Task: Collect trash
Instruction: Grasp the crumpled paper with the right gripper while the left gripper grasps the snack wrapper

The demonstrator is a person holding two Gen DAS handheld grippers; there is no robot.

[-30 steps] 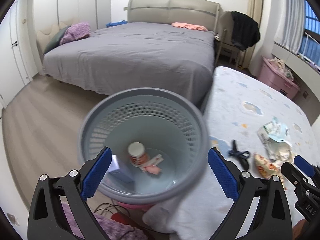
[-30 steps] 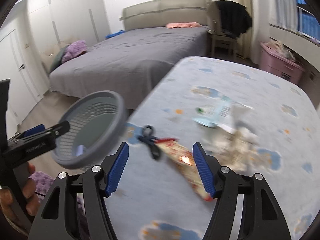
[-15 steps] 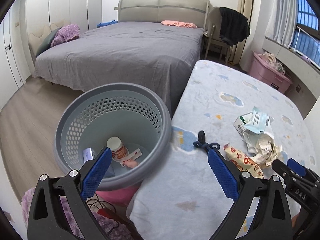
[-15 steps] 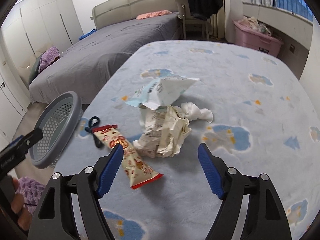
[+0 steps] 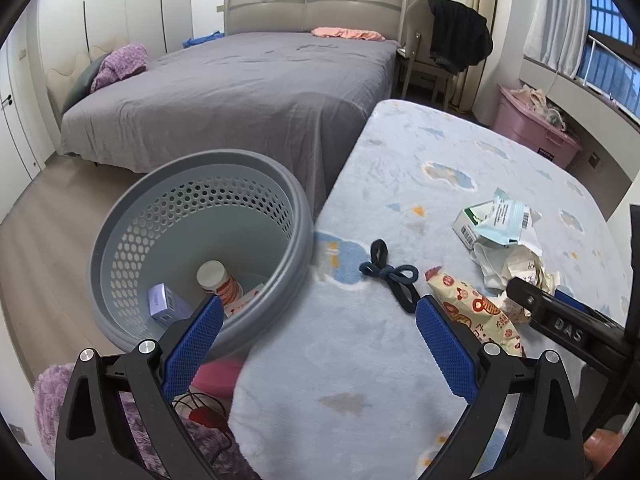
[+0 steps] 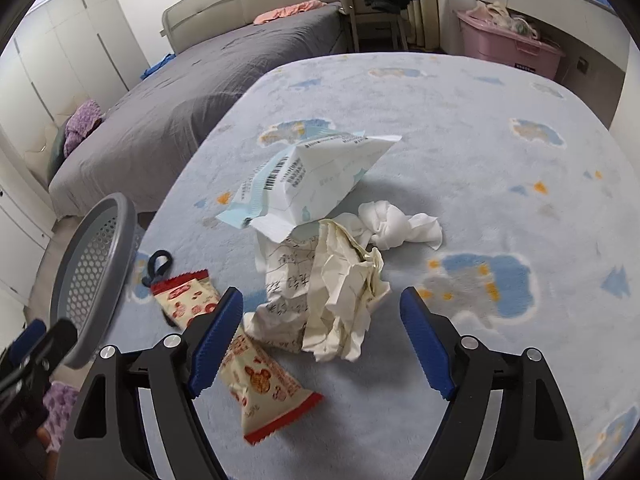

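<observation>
Right hand-held gripper (image 6: 322, 344) has closed in, agape over crumpled paper (image 6: 320, 300).

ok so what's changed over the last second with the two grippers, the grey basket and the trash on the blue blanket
The right gripper has swung from the red-edged snack wrapper toward the crumpled cream paper, coming in close; its jaws stay open and empty. The left gripper, also open, has shifted from over the grey perforated basket toward the blanket's edge. Nothing was grasped or released. The trash pile and the basket's contents are unchanged.
</observation>
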